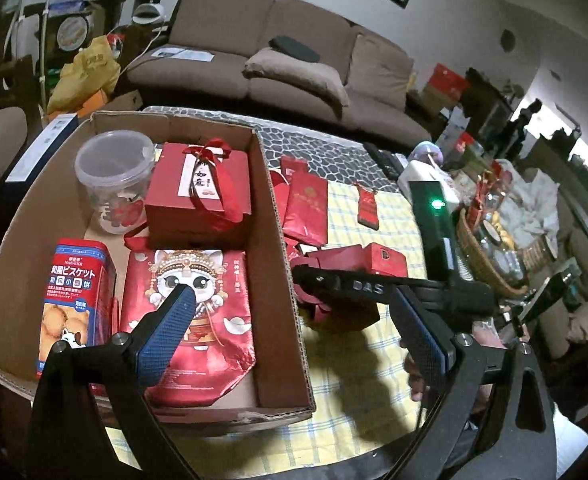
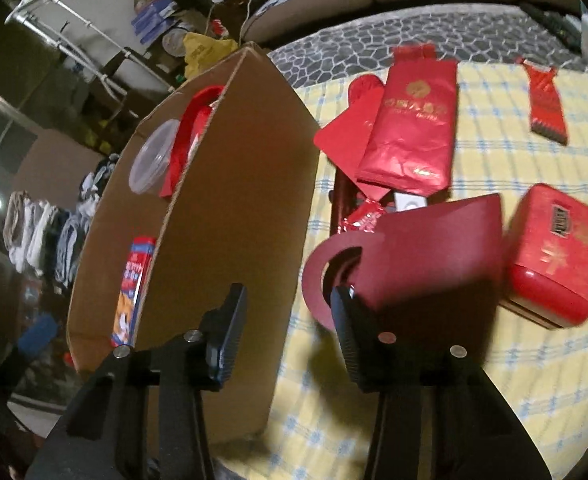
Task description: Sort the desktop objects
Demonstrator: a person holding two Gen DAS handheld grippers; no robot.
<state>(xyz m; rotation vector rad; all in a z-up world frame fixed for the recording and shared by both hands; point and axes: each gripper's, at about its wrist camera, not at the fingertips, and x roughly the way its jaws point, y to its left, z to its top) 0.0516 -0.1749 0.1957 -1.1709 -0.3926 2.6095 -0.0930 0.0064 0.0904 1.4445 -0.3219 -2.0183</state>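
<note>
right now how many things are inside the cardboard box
4: a clear tub at the far left, a ribboned red gift box beside it, a biscuit tin at the near left, and a cat-print bag beside that. Smaller items underneath may be hidden.

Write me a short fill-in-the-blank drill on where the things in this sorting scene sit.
1. The clear plastic tub stands inside the ____ box.
2. The cat-print bag lies beside the blue-and-red ____ tin.
3. The rounded red tin rests on the ____ checked cloth.
4. Both hand-held grippers, left and right, have their jaws ____.

Missing words: cardboard; biscuit; yellow; open
</note>
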